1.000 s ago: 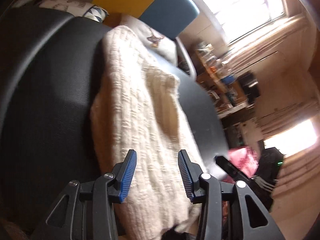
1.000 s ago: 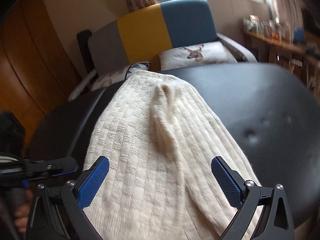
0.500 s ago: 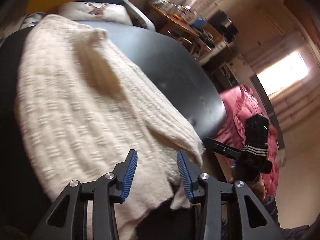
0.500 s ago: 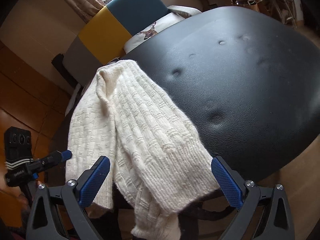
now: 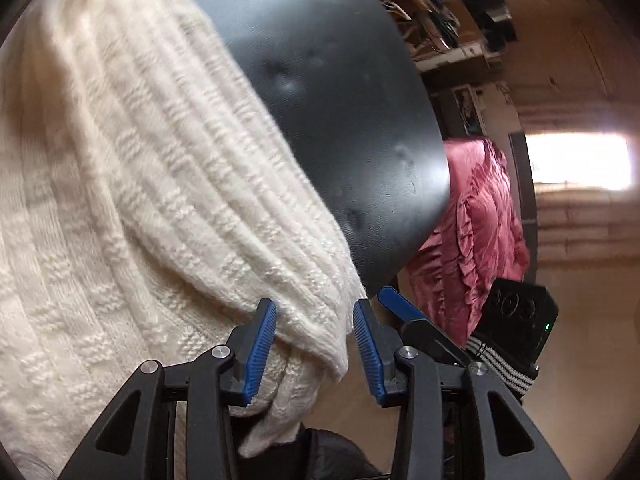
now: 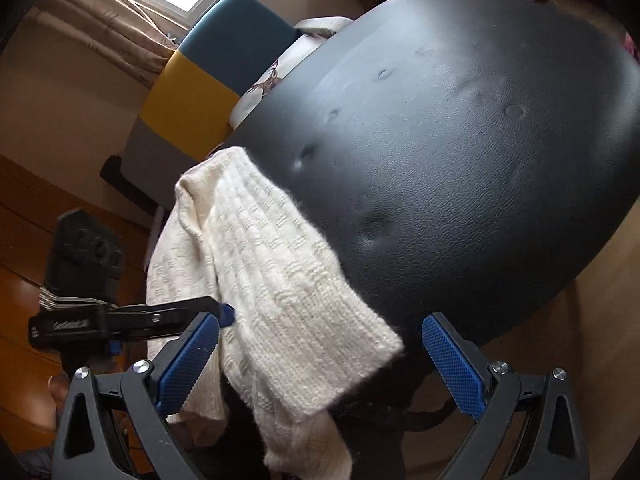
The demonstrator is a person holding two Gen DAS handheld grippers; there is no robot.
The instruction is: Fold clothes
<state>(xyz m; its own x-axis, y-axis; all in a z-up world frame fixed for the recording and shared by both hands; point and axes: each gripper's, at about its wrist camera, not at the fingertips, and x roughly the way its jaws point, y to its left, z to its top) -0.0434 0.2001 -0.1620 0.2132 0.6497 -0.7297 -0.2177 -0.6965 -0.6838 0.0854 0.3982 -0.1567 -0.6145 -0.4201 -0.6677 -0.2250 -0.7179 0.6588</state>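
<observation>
A cream knitted sweater (image 5: 140,180) lies over the left part of a black padded seat (image 5: 340,100), and its sleeve end hangs off the near edge. My left gripper (image 5: 314,304) stands at that edge. Its jaws are part-way apart, with a fold of the sweater's edge between the blue pads and a small gap at the right pad. In the right wrist view the sweater (image 6: 272,264) droops off the seat (image 6: 460,140) between the wide-open jaws of my right gripper (image 6: 320,318), touching neither pad. The left gripper's blue fingertip (image 6: 226,314) pokes in from the left.
A pink ruffled cloth (image 5: 472,240) hangs beyond the seat's right edge. An armchair with a yellow and blue back (image 6: 224,48) and a deer-print cushion (image 6: 280,68) stands behind the seat. A cluttered shelf (image 5: 440,20) lines the far wall. Light floor (image 6: 592,312) lies to the right.
Both grippers came down and back toward the seat's near edge. The left jaws now straddle the sweater's hanging edge. The right view has rolled, and the sleeve end sits between its jaws.
</observation>
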